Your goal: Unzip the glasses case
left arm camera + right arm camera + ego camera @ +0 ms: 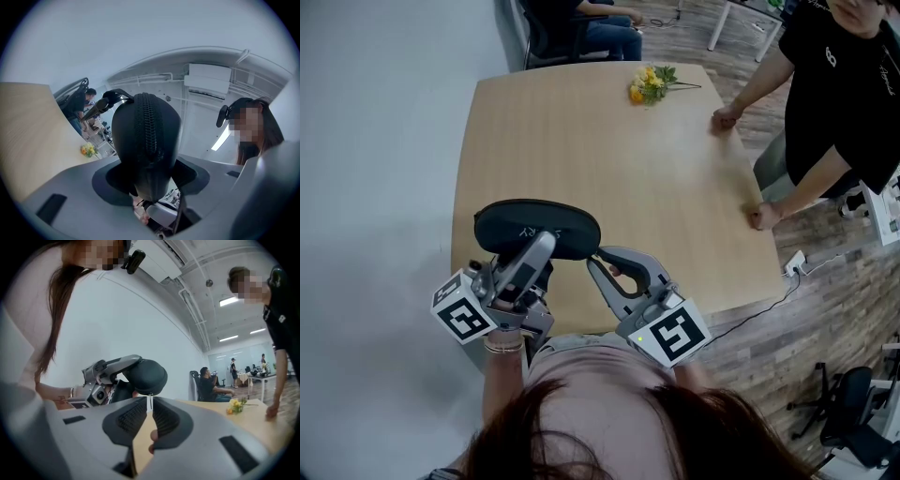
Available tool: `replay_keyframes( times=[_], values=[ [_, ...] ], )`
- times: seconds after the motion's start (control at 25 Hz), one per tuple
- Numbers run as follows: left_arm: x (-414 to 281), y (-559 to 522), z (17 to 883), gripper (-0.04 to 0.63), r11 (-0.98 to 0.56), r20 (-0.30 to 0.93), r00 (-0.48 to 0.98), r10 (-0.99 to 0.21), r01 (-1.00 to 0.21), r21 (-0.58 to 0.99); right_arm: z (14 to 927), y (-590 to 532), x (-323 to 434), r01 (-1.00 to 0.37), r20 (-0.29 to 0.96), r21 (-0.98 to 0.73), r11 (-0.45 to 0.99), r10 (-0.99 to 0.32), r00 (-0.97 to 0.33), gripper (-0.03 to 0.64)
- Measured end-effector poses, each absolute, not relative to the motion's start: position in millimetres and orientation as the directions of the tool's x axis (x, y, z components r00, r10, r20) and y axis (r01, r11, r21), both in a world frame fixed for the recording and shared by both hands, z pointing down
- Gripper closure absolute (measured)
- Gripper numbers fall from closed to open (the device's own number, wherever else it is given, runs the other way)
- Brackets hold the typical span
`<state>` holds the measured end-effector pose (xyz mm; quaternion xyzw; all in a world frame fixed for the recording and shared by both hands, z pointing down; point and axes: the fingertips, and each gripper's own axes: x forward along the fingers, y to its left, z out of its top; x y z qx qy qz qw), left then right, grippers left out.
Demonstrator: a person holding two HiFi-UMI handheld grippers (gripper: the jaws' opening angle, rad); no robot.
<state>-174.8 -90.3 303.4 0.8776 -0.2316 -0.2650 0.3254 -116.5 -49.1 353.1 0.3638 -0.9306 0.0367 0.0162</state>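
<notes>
Glasses case [539, 228], raised above the desk's [581, 122] near edge, clamped by the left gripper [546, 246]. Right gripper [598, 265] pinches the zip pull [150, 404]. Best drawn steadily along the zip, case held fixed.

The glasses case [520, 225], a black oval shell, is clamped between the left gripper's [540, 251] jaws, and its zip [146, 126] looks closed where it shows. Its thin pale zipper pull [149, 402] is pinched in the right gripper [150, 409].
</notes>
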Motion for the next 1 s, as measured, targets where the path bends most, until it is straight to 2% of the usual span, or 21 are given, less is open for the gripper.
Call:
replay_keyframes(
  times=[0.2,1.0],
  values=[
    [-173.4,-90.0,304.5,0.359,-0.680,-0.303,0.757,-0.579,-0.243,0.692,354.2,-49.3,-116.1,-0.687,0.057,-0.016,0.726,-0.686,-0.726,0.598],
    [-176.6,-91.3,325.5,0.370,-0.654,-0.187,0.795,-0.576,-0.311,0.690,374.9,-55.1,-117.7,-0.704,0.138,0.103,0.703,-0.711,-0.689,0.600]
  ],
)
